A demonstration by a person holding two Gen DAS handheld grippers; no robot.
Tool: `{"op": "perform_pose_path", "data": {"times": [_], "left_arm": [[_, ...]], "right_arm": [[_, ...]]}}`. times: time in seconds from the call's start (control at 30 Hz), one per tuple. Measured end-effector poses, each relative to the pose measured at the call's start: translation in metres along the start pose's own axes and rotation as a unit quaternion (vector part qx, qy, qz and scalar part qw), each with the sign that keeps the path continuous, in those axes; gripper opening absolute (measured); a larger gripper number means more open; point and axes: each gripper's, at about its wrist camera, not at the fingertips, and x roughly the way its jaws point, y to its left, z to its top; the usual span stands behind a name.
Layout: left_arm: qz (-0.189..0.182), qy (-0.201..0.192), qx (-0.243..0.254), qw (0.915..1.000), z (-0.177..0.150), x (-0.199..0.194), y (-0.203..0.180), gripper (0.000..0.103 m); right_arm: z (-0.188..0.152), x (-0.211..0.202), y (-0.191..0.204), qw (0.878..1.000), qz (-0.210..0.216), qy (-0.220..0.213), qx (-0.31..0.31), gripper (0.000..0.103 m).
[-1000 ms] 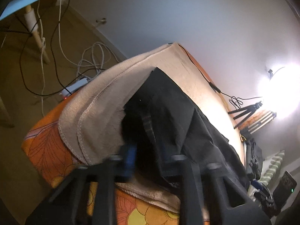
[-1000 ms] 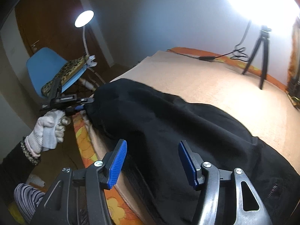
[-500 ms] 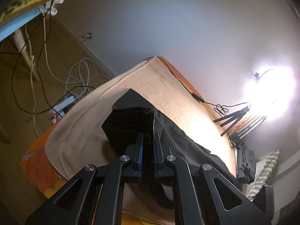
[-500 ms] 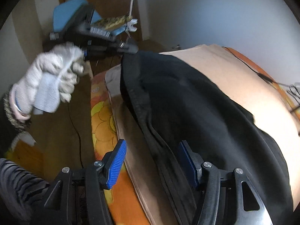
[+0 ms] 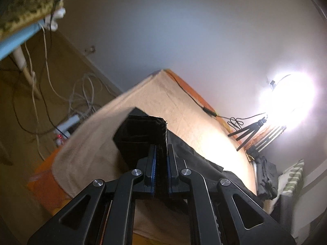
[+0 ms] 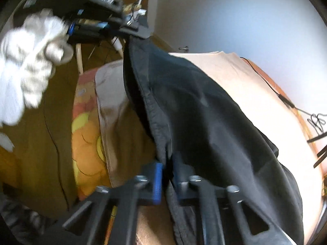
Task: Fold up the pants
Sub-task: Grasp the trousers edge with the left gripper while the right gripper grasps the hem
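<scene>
Where the black pants [image 6: 204, 110] lie draped over the beige blanket [image 5: 184, 112] on the bed, I have both grippers on them. My left gripper [image 5: 161, 163] has its jaws clenched on a hem corner, lifted clear of the blanket. My right gripper [image 6: 166, 175] has its jaws clamping onto the seamed edge, cloth between the blue pads. In the right wrist view the gloved left hand [image 6: 26, 61] shows at ten o'clock. A bright lamp [image 5: 292, 100] glares at three o'clock in the left wrist view.
</scene>
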Motion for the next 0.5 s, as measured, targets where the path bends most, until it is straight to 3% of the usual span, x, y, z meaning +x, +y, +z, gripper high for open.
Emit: {"op": "perform_pose_path", "data": {"times": [0.17,0.23,0.3,0.4,0.5], "left_arm": [[0.048,0.028,-0.013,0.9984,-0.029,0.001,0.034,0.007],[0.062,0.048,-0.027,0.9966,-0.041,0.006,0.05,0.007],[0.066,0.056,-0.029,0.9958,-0.047,0.005,0.057,0.011],[0.094,0.04,-0.006,0.9948,-0.042,-0.008,0.055,0.013],[0.109,0.014,0.01,0.9938,-0.033,-0.027,0.049,0.013]], "right_arm": [[0.007,-0.013,0.002,0.999,0.043,-0.003,0.0,0.003],[0.002,-0.001,0.009,0.998,0.059,0.019,-0.016,0.012],[-0.003,0.002,0.011,0.997,0.075,0.026,-0.014,0.039],[-0.01,-0.012,0.007,0.994,0.109,0.009,-0.006,0.046],[-0.016,-0.038,-0.023,0.991,0.131,-0.017,0.021,0.052]]}}
